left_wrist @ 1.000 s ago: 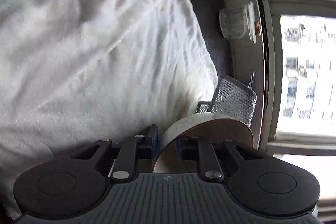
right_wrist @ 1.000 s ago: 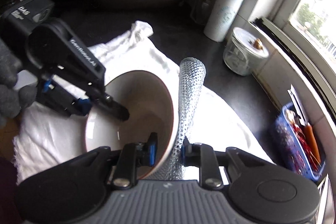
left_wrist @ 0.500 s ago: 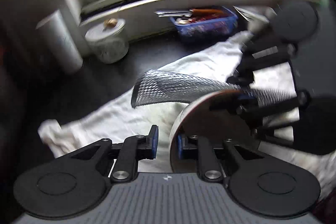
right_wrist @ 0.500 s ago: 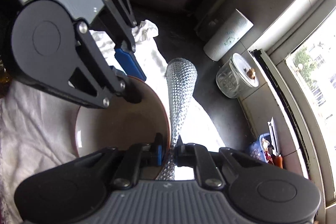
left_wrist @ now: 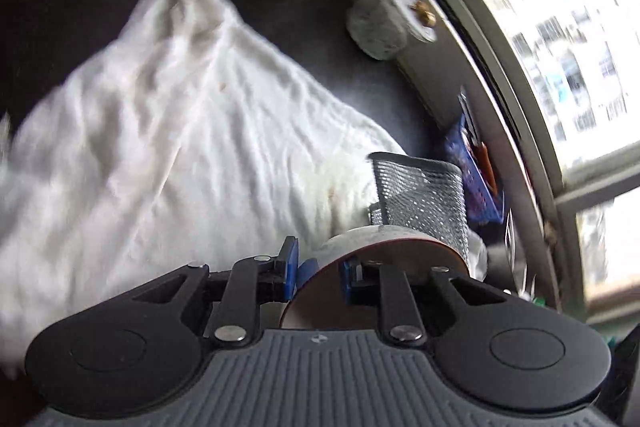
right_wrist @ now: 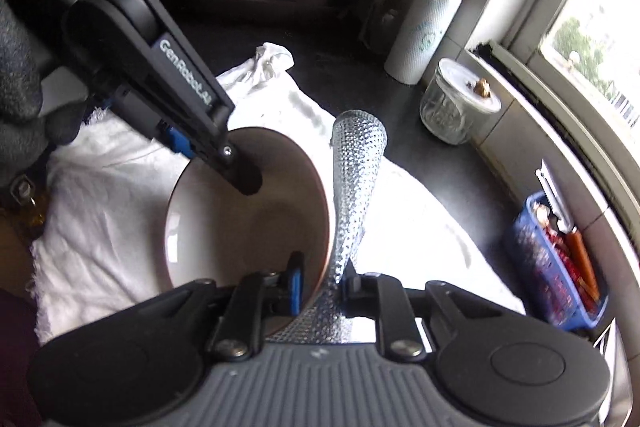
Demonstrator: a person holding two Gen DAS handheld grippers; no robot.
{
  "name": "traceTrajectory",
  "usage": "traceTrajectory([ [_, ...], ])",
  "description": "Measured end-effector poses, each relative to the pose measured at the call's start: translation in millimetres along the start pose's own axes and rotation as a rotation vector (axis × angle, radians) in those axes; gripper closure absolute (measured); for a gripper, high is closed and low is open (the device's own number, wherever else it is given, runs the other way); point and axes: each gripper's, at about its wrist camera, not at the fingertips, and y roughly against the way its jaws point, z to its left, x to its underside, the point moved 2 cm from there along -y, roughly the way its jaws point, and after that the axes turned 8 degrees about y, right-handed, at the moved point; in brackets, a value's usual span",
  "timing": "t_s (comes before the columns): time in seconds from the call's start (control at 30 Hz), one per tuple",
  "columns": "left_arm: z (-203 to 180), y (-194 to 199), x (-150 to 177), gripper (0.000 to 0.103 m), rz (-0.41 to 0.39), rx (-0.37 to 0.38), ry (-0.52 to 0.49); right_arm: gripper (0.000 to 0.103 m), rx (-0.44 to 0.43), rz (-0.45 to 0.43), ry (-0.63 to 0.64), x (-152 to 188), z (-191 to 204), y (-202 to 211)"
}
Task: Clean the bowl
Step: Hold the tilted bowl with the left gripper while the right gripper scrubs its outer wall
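Bowl held tilted above white towel, rim pinched on two sides. Left gripper straddles far rim, jaws just eased wider; can't tell if pads still press. Right gripper clamps near rim together with silver mesh scrubber, jaws just reopened slightly. Scrubber runs lengthwise along bowl's outer wall, away from right gripper, so right hand does the wiping

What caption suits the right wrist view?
Both hand-held grippers grip the bowl; the right also pinches a silver scrubbing cloth.
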Motion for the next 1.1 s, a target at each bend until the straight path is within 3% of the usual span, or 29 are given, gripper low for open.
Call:
traceTrajectory([
  [0.17,39.6,-9.4,7.9,0.080,0.085,0.062,0.400,0.085,-0.001,-0.006,-0.035,3.2,0.4,2.9],
  [0.27,47.6,-14.2,13.4,0.080,0.112,0.082,0.485,0.084,-0.007,-0.005,-0.068,4.8,-2.0,3.6],
  [0.33,45.6,-15.2,14.1,0.081,0.116,0.080,0.463,0.084,-0.010,-0.005,-0.088,6.1,-3.7,3.4],
  [0.37,39.4,-14.6,12.9,0.081,0.114,0.070,0.399,0.084,-0.012,-0.003,-0.091,6.2,-3.8,2.7],
  [0.47,-9.3,-6.7,10.2,0.081,0.069,-0.029,-0.072,0.087,0.006,0.023,-0.052,7.7,1.4,1.0],
  [0.63,-83.0,2.9,35.8,0.086,-0.005,-0.176,-0.822,0.090,0.034,0.029,0.036,6.1,9.8,3.6],
  [0.73,-97.4,3.9,55.8,0.090,-0.057,-0.237,-1.076,0.090,0.067,0.021,0.102,1.9,12.3,6.5],
  [0.77,-99.3,4.3,58.9,0.091,-0.065,-0.242,-1.108,0.090,0.070,0.019,0.113,0.8,12.5,7.4],
  [0.87,-87.8,8.3,39.3,0.087,-0.029,-0.155,-0.831,0.090,0.044,0.018,0.067,2.3,9.4,8.3],
  [1.0,-60.2,13.7,23.8,0.086,-0.027,-0.097,-0.514,0.089,-0.004,0.017,-0.075,7.8,-0.5,8.8],
  [1.1,-35.8,15.8,17.6,0.083,-0.024,-0.050,-0.280,0.089,-0.009,0.025,-0.101,8.4,-2.7,7.7],
])
